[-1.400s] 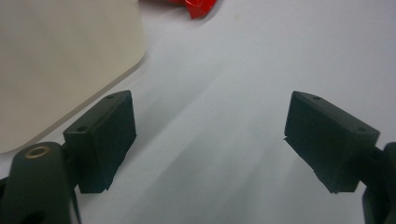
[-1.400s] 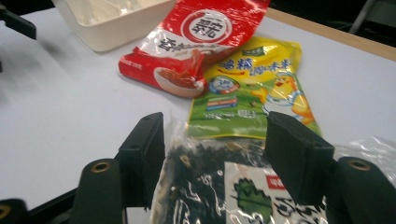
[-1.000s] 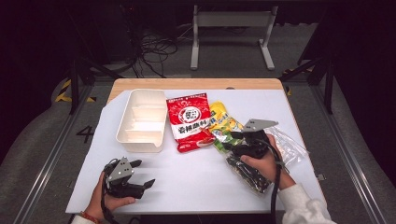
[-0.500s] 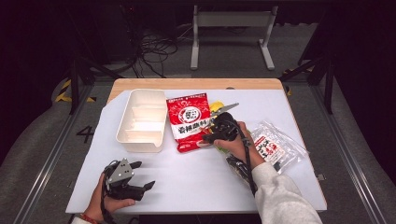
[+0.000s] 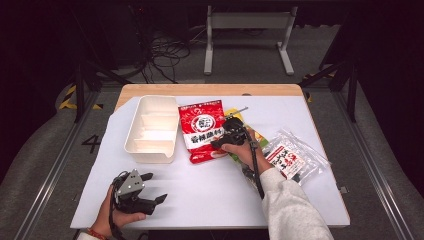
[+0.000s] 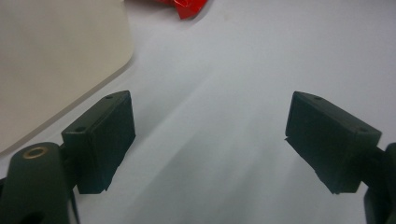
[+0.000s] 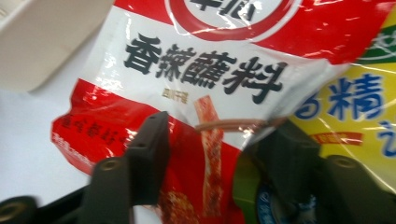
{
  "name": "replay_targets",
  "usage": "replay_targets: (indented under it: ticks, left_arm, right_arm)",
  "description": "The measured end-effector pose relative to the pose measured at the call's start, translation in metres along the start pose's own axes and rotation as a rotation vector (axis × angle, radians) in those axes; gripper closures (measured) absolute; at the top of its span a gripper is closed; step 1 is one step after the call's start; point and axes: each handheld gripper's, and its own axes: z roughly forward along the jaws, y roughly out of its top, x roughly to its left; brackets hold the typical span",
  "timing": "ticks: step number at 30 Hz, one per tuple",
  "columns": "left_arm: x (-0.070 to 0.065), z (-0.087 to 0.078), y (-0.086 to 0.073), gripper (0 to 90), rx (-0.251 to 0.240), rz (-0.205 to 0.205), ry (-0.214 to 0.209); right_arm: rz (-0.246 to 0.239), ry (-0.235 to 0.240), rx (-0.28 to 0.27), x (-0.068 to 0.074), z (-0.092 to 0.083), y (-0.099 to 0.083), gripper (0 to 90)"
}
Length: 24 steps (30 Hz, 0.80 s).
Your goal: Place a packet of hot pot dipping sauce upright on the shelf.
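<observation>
A lab – dark walls, floor cables [image 5: 160,52], a white-topped table [image 5: 210,195].

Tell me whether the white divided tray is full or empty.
Empty: the white divided tray shows bare compartments in the high view; the red seasoning packet lies beside it.

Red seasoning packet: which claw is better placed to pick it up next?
Right. The right claw is already over the red seasoning packet, one jaw above its lower edge, jaws just closing. The left claw sits open near the table's front edge, apart from it.
</observation>
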Motion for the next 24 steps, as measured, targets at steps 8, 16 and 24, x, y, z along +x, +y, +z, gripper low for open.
replay_targets:
  ticks: [8,16,24]
  left_arm:
    - [0.000,0.002,0.001,16.6,0.001,-0.006,-0.010]
    - [-0.001,-0.004,0.007,17.3,-0.032,-0.013,0.006]
    - [-0.005,-0.009,0.021,17.4,-0.076,-0.018,-0.021]
  right_arm:
    - [0.046,0.102,-0.011,-0.008,-0.003,-0.003,77.4]
    - [-0.040,0.060,-0.102,0.009,-0.023,-0.009,81.7]
    - [-0.050,0.051,-0.239,0.014,-0.050,-0.025,82.3]
